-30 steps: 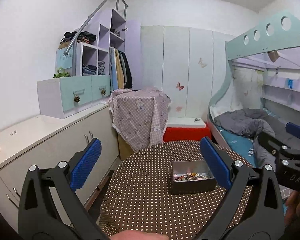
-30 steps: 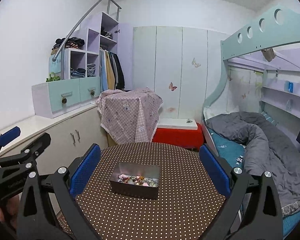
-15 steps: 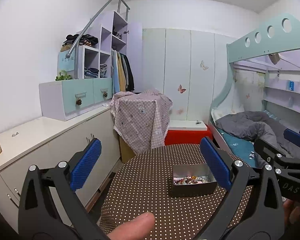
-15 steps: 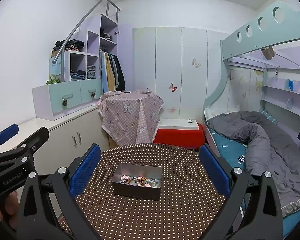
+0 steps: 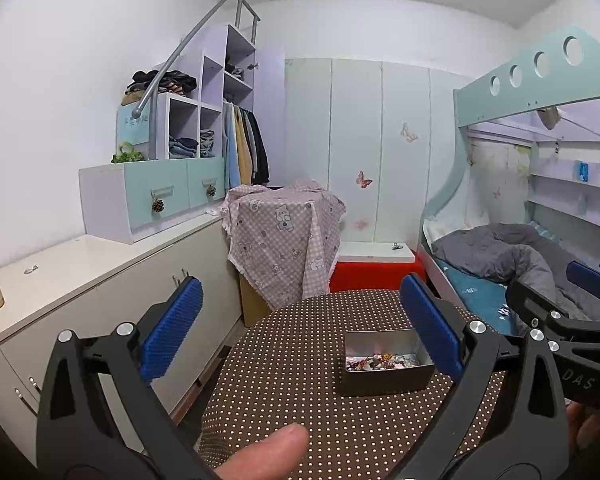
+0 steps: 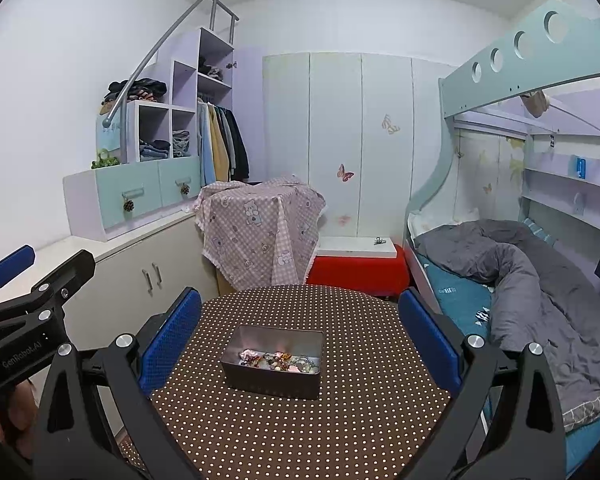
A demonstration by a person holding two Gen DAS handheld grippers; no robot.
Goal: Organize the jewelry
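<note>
Hovering wide open and empty, both hand-held grippers [image 5: 300,332] [image 6: 300,330] face the grey metal tin [image 6: 273,362] of tangled mixed jewelry [image 6: 280,361]; a careless pinch could drag several pieces out onto the brown polka-dot bench [image 6: 300,432].

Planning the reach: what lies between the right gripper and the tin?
Nothing: in the right wrist view, only bare dotted tablecloth lies between the open right gripper and the tin of jewelry.

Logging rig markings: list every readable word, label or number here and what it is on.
"GenRobot.AI": side of the left gripper, seen from the right wrist.
"DAS": partial lettering on the right gripper, rest cut off.
Blue panel on the shelf unit: characters too blurred to read.
</note>
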